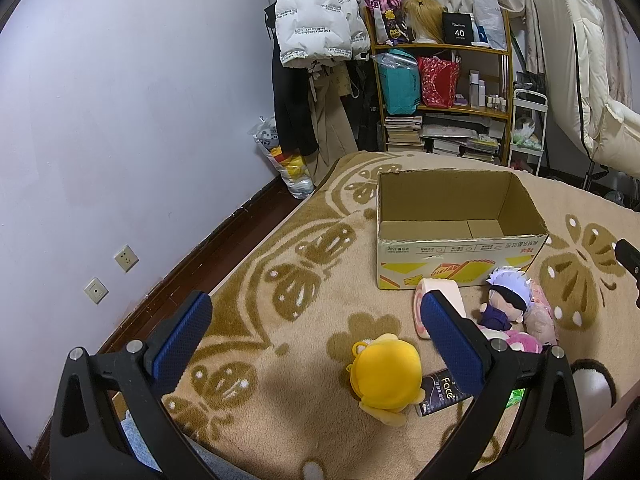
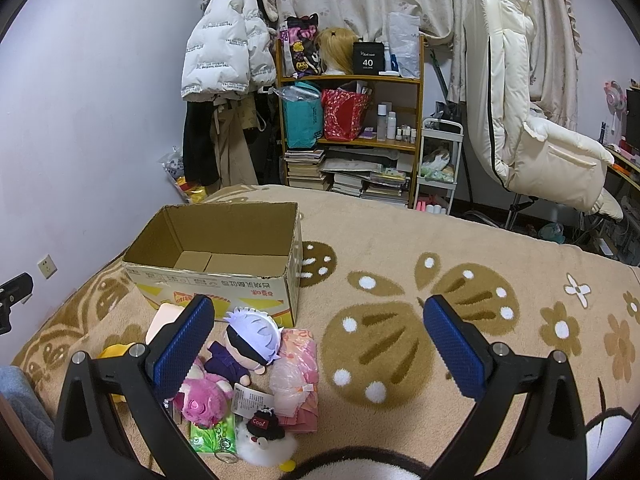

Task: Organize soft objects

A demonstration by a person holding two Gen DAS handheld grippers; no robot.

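Observation:
An empty cardboard box point(image 1: 460, 236) point(image 2: 216, 276) stands open on the beige blanket. In front of it lie soft toys: a yellow plush point(image 1: 386, 376), a white-haired doll in purple point(image 1: 506, 298) point(image 2: 250, 340), a pink plush point(image 2: 204, 396), a white fluffy toy with a black cap point(image 2: 266, 438), a pink wrapped pack point(image 2: 298, 376) and a pale roll point(image 1: 438, 308). My left gripper point(image 1: 316, 340) hovers open above the blanket, left of the yellow plush. My right gripper point(image 2: 320, 340) hangs open, its left finger over the toy pile. Neither holds anything.
A dark "Face" packet point(image 1: 440, 394) and a green tissue pack point(image 2: 212, 436) lie among the toys. Beyond the bed stand a wooden shelf point(image 2: 352, 120), a hanging white jacket point(image 2: 224, 60), a small white cart point(image 2: 438, 164) and a cream chair point(image 2: 536, 128). The wall point(image 1: 120, 120) runs along the left.

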